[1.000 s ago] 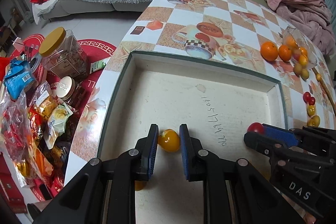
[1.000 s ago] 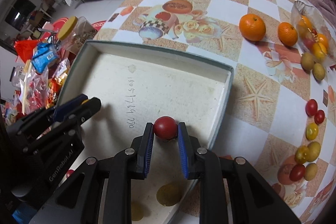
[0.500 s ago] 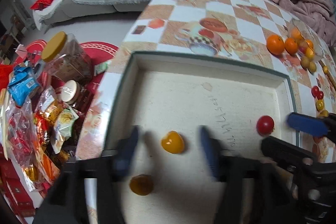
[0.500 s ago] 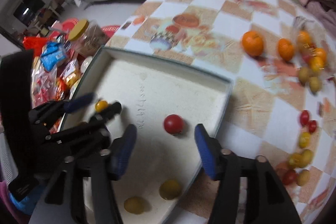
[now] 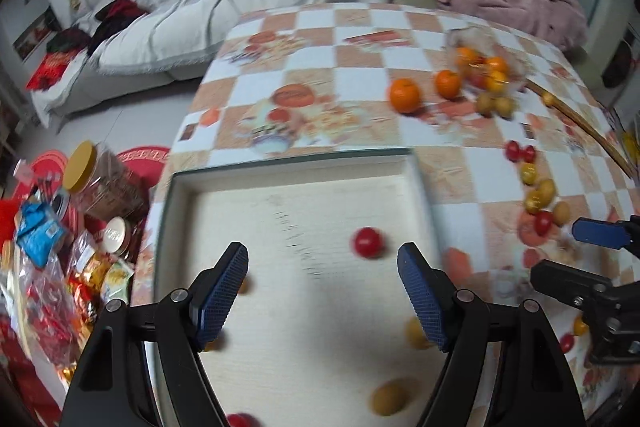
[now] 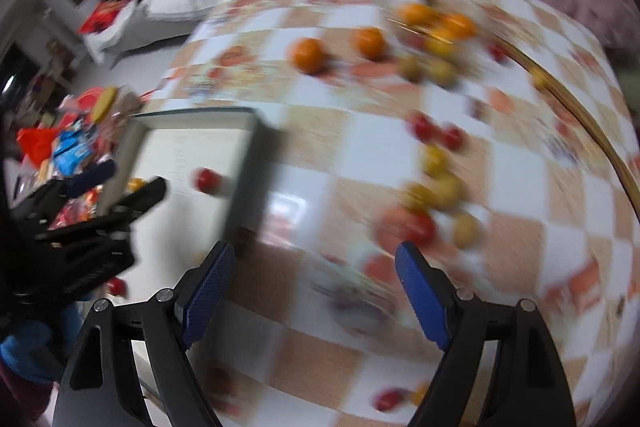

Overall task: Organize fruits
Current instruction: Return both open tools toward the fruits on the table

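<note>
A shallow white tray (image 5: 280, 163) with a dark rim holds a red tomato (image 5: 368, 242) and several small yellow ones (image 5: 390, 403). My left gripper (image 5: 322, 259) hangs open above the tray floor with nothing between its fingers. My right gripper (image 6: 314, 259) is over the checked tablecloth just right of the tray (image 6: 200, 113), its jaws opening and empty. Beyond it lies a loose cluster of red and yellow tomatoes (image 6: 432, 195). The red tomato (image 6: 208, 180) rests free in the tray. Each gripper shows in the other's view: the right gripper (image 5: 560, 253), the left gripper (image 6: 136, 173).
Two oranges (image 5: 405, 95) and a clear bag of fruit (image 5: 484, 67) lie at the far side of the table. A thin wooden hoop (image 5: 580, 123) curves along the right. Left of the table, on the floor, stand a yellow-lidded jar (image 5: 104, 183) and snack packets (image 5: 40, 235).
Both grippers opened and let go: the yellow tomato and the red tomato now lie loose in the tray. Both rose and swung right; the right one left the tray for the tablecloth.
</note>
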Demonstrator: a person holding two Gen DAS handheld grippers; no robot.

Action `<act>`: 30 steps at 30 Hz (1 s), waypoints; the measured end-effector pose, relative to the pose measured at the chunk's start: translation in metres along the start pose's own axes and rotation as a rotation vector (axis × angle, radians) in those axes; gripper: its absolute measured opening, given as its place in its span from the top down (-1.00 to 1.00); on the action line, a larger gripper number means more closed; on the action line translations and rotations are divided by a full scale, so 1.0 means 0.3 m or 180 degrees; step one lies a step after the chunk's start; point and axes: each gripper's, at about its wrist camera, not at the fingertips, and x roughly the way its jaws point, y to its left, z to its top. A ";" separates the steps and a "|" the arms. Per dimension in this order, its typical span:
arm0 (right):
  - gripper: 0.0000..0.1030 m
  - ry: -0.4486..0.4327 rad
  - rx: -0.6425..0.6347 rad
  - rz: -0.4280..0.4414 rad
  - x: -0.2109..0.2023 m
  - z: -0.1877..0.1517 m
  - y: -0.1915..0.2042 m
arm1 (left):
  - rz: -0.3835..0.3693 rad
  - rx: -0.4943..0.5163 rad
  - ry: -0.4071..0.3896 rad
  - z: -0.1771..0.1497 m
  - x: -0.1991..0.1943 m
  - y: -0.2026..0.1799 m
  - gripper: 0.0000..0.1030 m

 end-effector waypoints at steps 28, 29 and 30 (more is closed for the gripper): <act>-0.42 0.0240 -0.0484 -0.0160 0.101 0.008 -0.320 | -0.0527 0.0297 0.0531 -0.288 -0.019 -0.617 -0.52; -0.41 0.0233 -0.0516 -0.0155 0.104 0.012 -0.317 | -0.0516 0.0305 0.0537 -0.291 -0.012 -0.622 -0.52; -0.40 0.0220 -0.0555 -0.0152 0.107 0.019 -0.312 | -0.0516 0.0307 0.0541 -0.293 -0.004 -0.627 -0.52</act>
